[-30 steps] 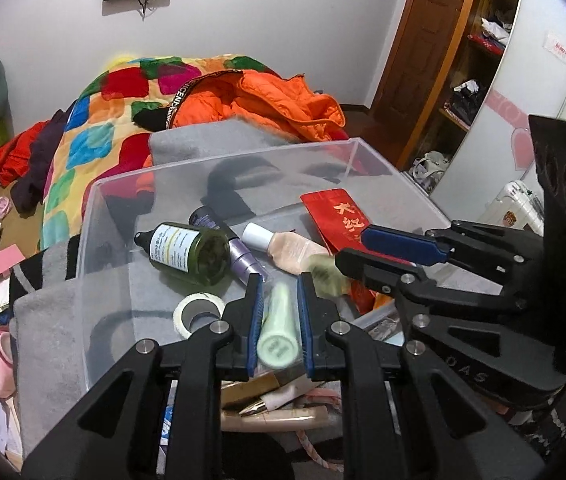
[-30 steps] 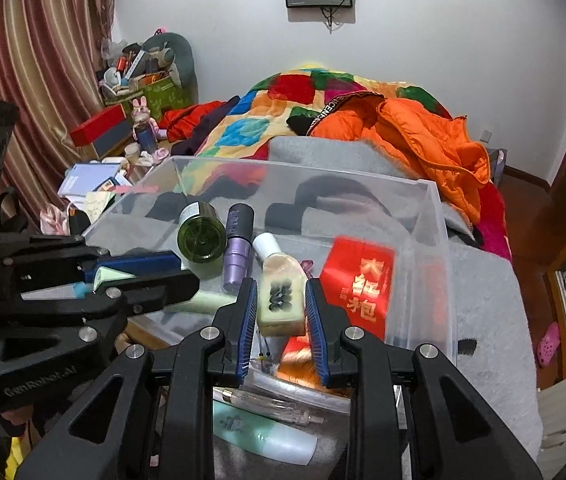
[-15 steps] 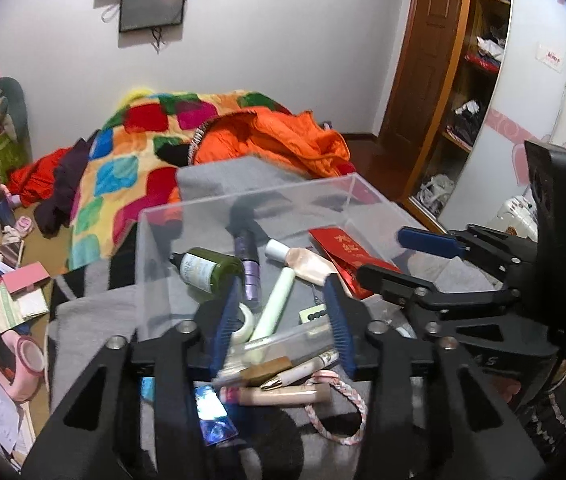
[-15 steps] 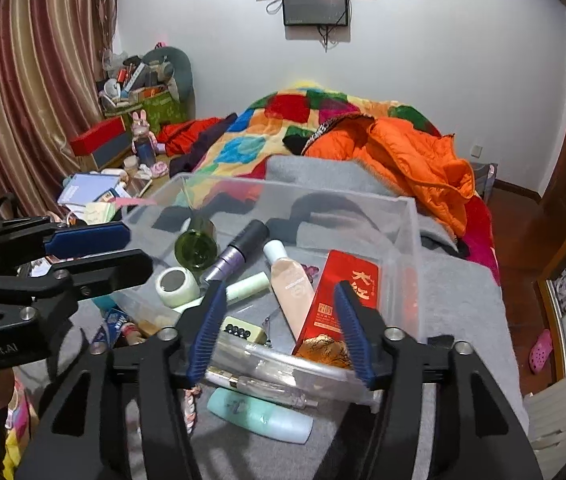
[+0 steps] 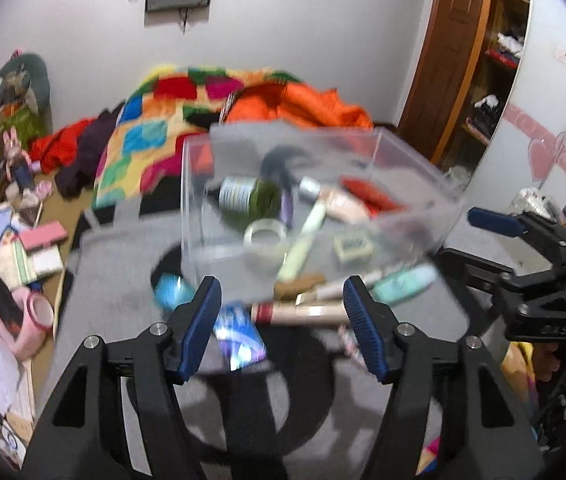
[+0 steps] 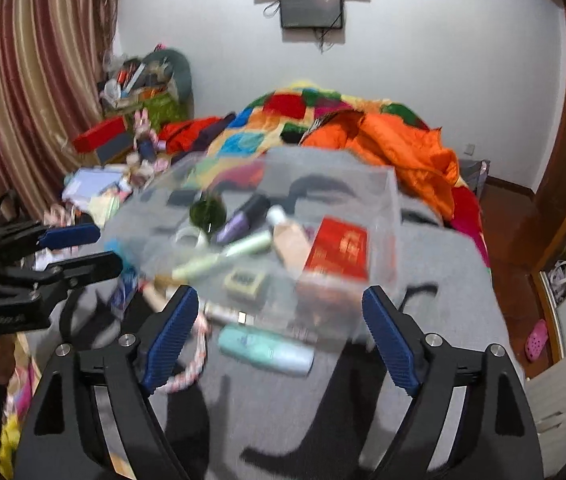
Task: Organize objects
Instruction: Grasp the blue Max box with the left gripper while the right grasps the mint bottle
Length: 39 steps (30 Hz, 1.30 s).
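Note:
A clear plastic box [image 5: 403, 152] [image 6: 387, 184] sits on a grey cloth. It holds a green bottle [image 5: 251, 200], a tape roll [image 5: 265, 236], a pale green tube [image 5: 303, 236] [image 6: 223, 256], a beige tube [image 6: 289, 240], a purple tube [image 6: 239, 220], a small square compact [image 6: 243, 280] and a red packet [image 6: 339, 248]. In front of the box lie a teal tube [image 6: 265, 348] [image 5: 401, 284], a beige stick [image 5: 303, 314] and a blue packet [image 5: 239, 338]. My left gripper [image 5: 281, 324] and right gripper [image 6: 279, 340] are open and empty, short of the box.
A bed with a colourful quilt [image 5: 171, 120] and an orange jacket [image 6: 399, 152] lies behind. Cluttered papers and boxes [image 5: 11, 248] fill the left side. A wooden door [image 5: 443, 56] and shelves stand at the right. A striped curtain [image 6: 23, 80] hangs at the left.
Both grippers let go of their tubes in the box, opened wide and pulled back and up. The pale green and beige tubes now lie in the box.

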Each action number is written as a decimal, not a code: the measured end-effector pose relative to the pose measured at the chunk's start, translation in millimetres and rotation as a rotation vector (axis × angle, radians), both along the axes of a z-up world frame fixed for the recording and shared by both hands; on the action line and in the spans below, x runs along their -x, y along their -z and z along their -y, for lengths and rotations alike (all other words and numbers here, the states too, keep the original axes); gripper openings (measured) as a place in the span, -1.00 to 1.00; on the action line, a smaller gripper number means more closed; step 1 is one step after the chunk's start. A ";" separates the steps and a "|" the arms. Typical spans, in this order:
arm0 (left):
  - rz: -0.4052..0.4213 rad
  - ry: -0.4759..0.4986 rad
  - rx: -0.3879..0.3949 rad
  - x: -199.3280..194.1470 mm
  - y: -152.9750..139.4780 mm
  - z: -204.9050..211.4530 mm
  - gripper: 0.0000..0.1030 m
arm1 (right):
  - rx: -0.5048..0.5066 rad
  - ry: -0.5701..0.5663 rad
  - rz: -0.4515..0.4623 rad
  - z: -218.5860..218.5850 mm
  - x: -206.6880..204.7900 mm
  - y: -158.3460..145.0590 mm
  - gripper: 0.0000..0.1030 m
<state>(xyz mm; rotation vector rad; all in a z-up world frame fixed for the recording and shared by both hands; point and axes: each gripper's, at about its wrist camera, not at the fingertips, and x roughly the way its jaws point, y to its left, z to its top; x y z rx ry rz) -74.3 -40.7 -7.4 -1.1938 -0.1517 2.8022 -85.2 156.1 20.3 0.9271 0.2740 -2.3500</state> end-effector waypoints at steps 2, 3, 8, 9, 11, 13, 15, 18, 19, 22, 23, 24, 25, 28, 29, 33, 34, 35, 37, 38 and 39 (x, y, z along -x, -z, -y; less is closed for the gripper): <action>0.034 -0.014 0.007 -2.9 14.7 1.6 0.23 | -0.039 -0.008 0.009 2.1 -5.2 11.4 0.59; 0.048 -0.022 0.011 -4.2 21.4 2.3 0.23 | -0.051 -0.008 0.012 2.1 -6.1 15.5 0.59; 0.096 -0.062 0.016 -7.7 43.7 8.9 0.23 | -0.094 0.004 0.086 4.8 3.8 45.2 0.59; 0.104 -0.070 0.017 -7.4 46.7 10.6 0.23 | -0.096 0.010 0.094 5.0 7.0 48.3 0.59; 0.105 -0.080 0.026 -6.7 49.1 11.8 0.23 | -0.095 0.024 0.119 5.0 14.5 55.0 0.59; 0.097 -0.107 0.046 -5.9 50.7 12.2 0.23 | -0.077 0.031 0.137 4.0 19.2 59.0 0.58; 0.090 -0.121 0.044 -5.2 52.6 11.9 0.18 | -0.059 0.021 0.152 3.8 21.0 61.0 0.46; 0.074 -0.134 0.044 -7.0 52.5 10.7 -0.05 | -0.047 0.002 0.158 3.9 19.4 60.8 0.10; 0.069 -0.136 0.040 -8.2 52.1 11.3 -0.14 | -0.045 -0.009 0.156 3.0 16.4 59.7 -0.04; 0.064 -0.141 0.040 -12.8 51.2 14.4 -0.41 | -0.048 -0.030 0.152 -0.4 10.1 57.4 -0.29; 0.064 -0.140 0.038 -14.0 50.8 16.3 -0.48 | -0.046 -0.035 0.154 -2.1 8.8 56.9 -0.32; 0.065 -0.139 0.036 -15.8 50.0 17.2 -0.48 | -0.044 -0.042 0.156 -4.5 6.6 56.6 -0.38; 0.066 -0.135 0.029 -19.2 49.1 17.9 -0.48 | -0.042 -0.051 0.160 -6.9 4.2 56.4 -0.44; 0.070 -0.121 0.024 -29.2 47.4 17.9 -0.49 | -0.030 -0.085 0.181 -12.7 -2.4 55.3 -0.54; 0.071 -0.114 0.022 -32.5 47.0 17.2 -0.49 | -0.025 -0.101 0.191 -13.3 -4.9 55.0 -0.55; 0.076 -0.064 0.033 -49.6 43.6 9.4 -0.48 | -0.033 -0.168 0.190 -15.1 -17.1 51.5 -0.55; 0.081 -0.053 0.035 -52.3 42.5 7.7 -0.48 | -0.038 -0.173 0.186 -14.5 -18.4 50.1 -0.54; 0.083 -0.050 0.037 -53.4 41.7 7.1 -0.48 | -0.040 -0.173 0.181 -13.9 -18.2 49.1 -0.48; 0.085 -0.048 0.040 -52.1 40.9 6.3 -0.42 | -0.041 -0.159 0.164 -10.9 -14.9 47.1 -0.28; 0.085 -0.052 0.039 -50.5 41.5 6.3 -0.38 | -0.040 -0.147 0.157 -8.5 -11.7 47.2 -0.24; 0.087 -0.057 0.031 -48.1 43.2 6.1 -0.29 | -0.039 -0.138 0.152 -6.0 -8.1 47.6 -0.23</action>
